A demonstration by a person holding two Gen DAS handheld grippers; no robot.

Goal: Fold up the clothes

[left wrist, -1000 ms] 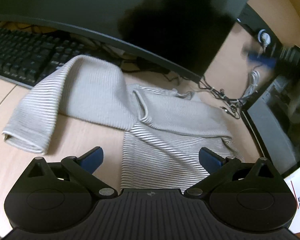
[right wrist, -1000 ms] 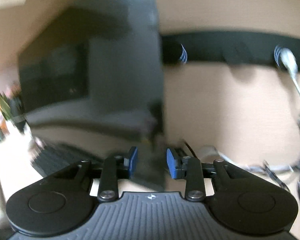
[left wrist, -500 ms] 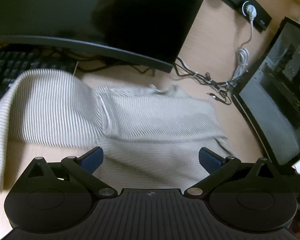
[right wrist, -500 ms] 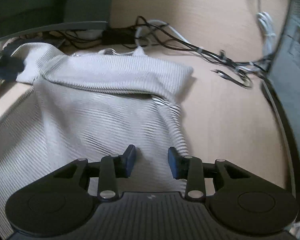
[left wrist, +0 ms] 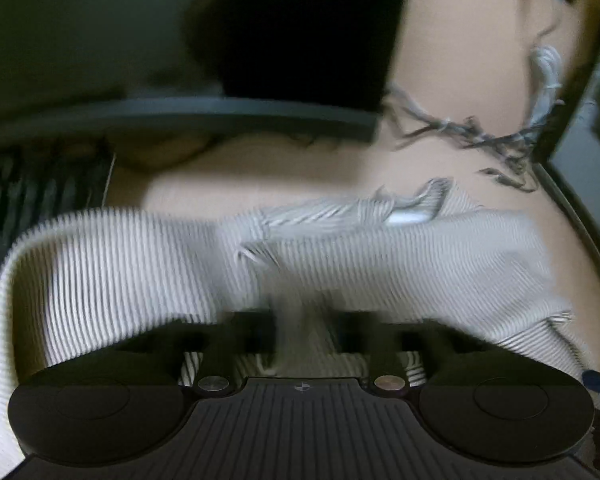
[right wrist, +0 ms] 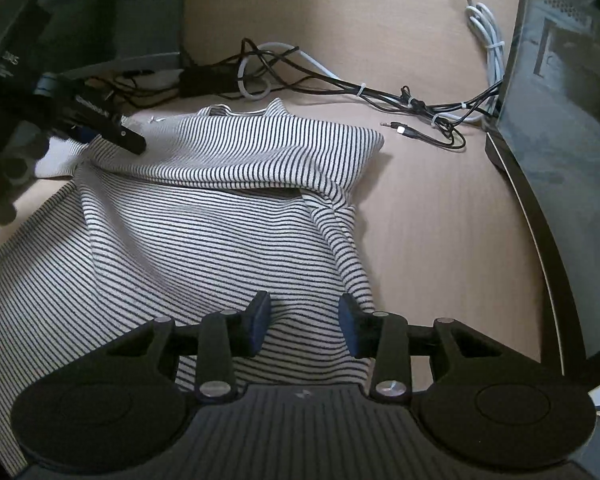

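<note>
Two grippers worked a white, black-striped knit garment [right wrist: 204, 220] lying on the beige tabletop [right wrist: 440, 216]. At left, the left gripper [right wrist: 112, 134] had its jaws closed on a garment fold. At right, the right gripper [right wrist: 304, 326], its jaws narrowly apart and just opening, straddled the hem ungripped.

blurred left gripper [left wrist: 300, 332] jaws closed onto a bunched fold of striped shirt [left wrist: 440, 256], monitor [left wrist: 180, 40] behind, tangled cables [left wrist: 480, 140] on wooden desk [left wrist: 460, 40]
</note>
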